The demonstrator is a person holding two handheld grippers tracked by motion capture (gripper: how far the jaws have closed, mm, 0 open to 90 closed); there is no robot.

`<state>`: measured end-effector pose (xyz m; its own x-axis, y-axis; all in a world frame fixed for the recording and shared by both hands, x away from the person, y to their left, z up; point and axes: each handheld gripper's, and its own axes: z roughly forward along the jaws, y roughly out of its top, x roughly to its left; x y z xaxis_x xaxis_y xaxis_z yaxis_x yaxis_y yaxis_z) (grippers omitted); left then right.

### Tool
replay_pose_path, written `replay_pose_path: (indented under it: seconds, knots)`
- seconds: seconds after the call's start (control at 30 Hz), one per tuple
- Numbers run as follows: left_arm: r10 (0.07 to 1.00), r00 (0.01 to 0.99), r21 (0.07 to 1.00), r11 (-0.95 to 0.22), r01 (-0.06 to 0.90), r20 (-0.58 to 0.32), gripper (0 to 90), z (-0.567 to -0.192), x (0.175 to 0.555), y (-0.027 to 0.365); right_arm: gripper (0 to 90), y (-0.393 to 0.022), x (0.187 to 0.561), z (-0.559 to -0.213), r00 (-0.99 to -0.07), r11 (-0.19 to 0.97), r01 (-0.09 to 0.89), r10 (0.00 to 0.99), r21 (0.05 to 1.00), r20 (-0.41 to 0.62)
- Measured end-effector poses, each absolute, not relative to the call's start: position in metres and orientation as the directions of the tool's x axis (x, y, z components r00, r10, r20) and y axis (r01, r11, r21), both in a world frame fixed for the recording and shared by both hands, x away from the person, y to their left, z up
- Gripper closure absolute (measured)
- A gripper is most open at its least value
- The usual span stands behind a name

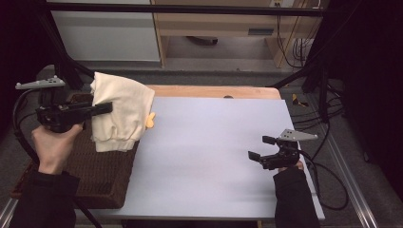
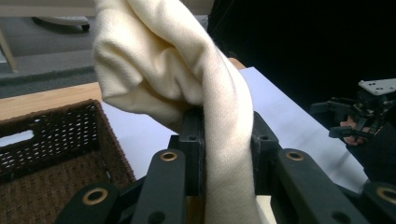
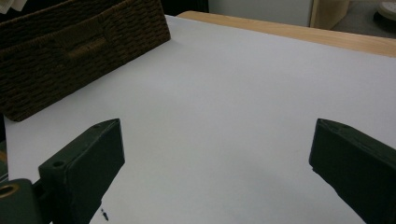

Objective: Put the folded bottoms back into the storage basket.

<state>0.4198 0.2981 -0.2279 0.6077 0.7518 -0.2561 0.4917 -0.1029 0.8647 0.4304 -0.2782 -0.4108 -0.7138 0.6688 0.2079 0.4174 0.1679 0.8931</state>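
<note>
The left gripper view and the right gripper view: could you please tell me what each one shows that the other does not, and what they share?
The left gripper view alone shows the cream cloth pinched between the left gripper's jaws, the open inside of the wicker basket, and farther off the right gripper in the person's hand.

The right gripper view alone shows that gripper's own jaws spread wide over the bare white tabletop, and the basket's outer wall with its handle.

Both share the basket, the white tabletop and its wooden edge.

Dim, dark surrounds; table (image 1: 214,156) evenly lit; close cloth (image 2: 187,84) soft, slightly grainy pics.
</note>
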Motion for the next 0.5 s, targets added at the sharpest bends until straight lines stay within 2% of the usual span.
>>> replay_pose_path:
  seconds: [0.5]
  knots:
    - [0.799,0.547,0.856,-0.081,0.511,-0.251,72.0,-0.234,0.419,0.326,3.5,-0.278,0.43,-0.411,-0.714,0.169,0.417,0.669,0.893,0.207]
